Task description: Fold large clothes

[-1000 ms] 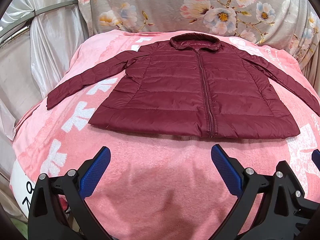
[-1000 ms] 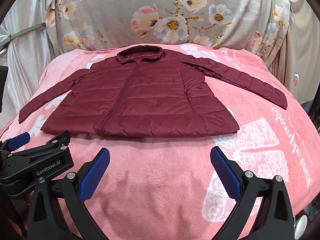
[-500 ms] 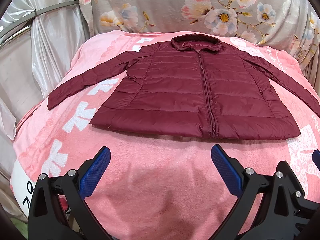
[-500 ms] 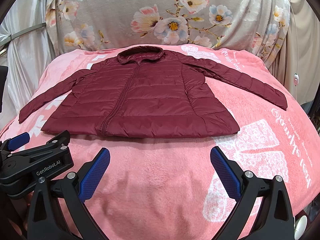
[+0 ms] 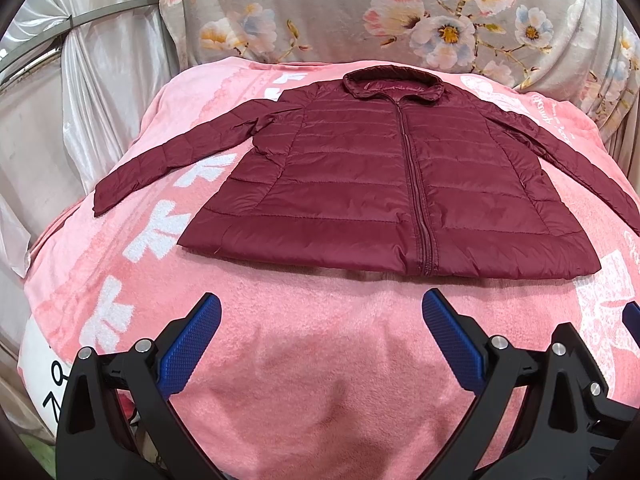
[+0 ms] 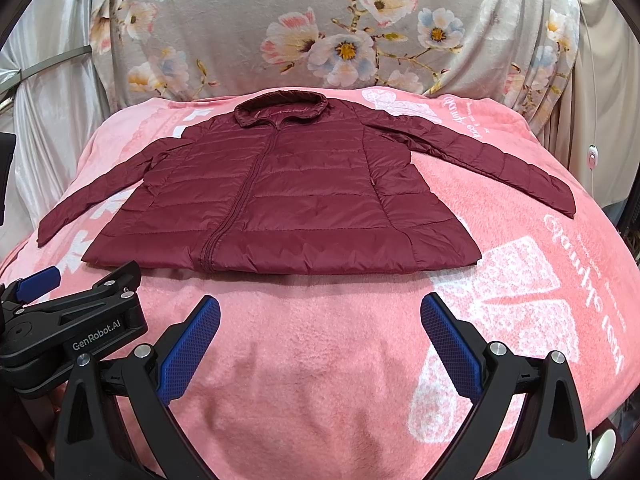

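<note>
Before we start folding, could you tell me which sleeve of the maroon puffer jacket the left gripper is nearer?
The sleeve on the jacket's left side as viewed, beside the left gripper.

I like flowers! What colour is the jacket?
Dark maroon jacket, best in the left wrist view.

Both my views bright, evenly lit — soft light from above. Faint shadow under near hem of jacket (image 5: 372, 184), dull shadow patches on pink blanket (image 5: 304, 360) between my fingers. Mild sheen on quilted fabric, no hard glare. Focus sharp. Strong fisheye bending at edges — black corners.
</note>
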The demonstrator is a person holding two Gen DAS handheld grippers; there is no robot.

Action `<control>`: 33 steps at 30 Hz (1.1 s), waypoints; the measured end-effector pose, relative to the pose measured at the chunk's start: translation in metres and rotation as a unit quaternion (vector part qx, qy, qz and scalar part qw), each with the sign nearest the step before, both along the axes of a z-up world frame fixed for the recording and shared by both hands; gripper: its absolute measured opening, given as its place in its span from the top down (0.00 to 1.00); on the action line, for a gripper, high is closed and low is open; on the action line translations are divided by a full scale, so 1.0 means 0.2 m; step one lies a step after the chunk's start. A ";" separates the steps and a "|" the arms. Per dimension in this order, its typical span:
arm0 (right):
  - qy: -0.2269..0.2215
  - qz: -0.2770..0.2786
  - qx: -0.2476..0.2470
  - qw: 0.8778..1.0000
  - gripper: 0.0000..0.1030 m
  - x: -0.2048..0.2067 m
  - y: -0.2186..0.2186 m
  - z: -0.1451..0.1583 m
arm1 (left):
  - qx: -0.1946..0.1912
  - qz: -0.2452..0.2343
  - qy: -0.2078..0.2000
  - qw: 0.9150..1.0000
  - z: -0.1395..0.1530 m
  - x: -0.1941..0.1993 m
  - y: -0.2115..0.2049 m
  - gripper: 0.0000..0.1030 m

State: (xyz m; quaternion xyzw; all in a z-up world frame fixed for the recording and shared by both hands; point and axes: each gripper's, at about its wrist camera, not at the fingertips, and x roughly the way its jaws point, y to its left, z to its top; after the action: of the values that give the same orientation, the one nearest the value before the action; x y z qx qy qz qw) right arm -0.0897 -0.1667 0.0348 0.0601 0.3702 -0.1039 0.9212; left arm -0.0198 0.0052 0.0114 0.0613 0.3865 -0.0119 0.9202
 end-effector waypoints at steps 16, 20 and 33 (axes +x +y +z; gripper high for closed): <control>0.001 0.000 0.001 1.000 0.05 0.00 0.01 -0.01 | -0.002 0.001 0.002 1.000 -0.01 0.00 0.03 0.05; 0.001 0.000 0.001 1.000 0.05 0.00 0.00 -0.01 | -0.003 0.001 0.003 1.000 -0.01 0.00 0.03 0.05; 0.001 0.001 0.002 1.000 0.05 0.00 0.01 -0.01 | -0.003 0.001 0.003 1.000 -0.01 0.00 0.03 0.05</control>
State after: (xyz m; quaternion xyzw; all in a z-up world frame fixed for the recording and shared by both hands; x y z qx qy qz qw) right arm -0.0889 -0.1650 0.0325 0.0615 0.3717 -0.1027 0.9206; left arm -0.0189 0.0111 0.0097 0.0587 0.3891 -0.0126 0.9192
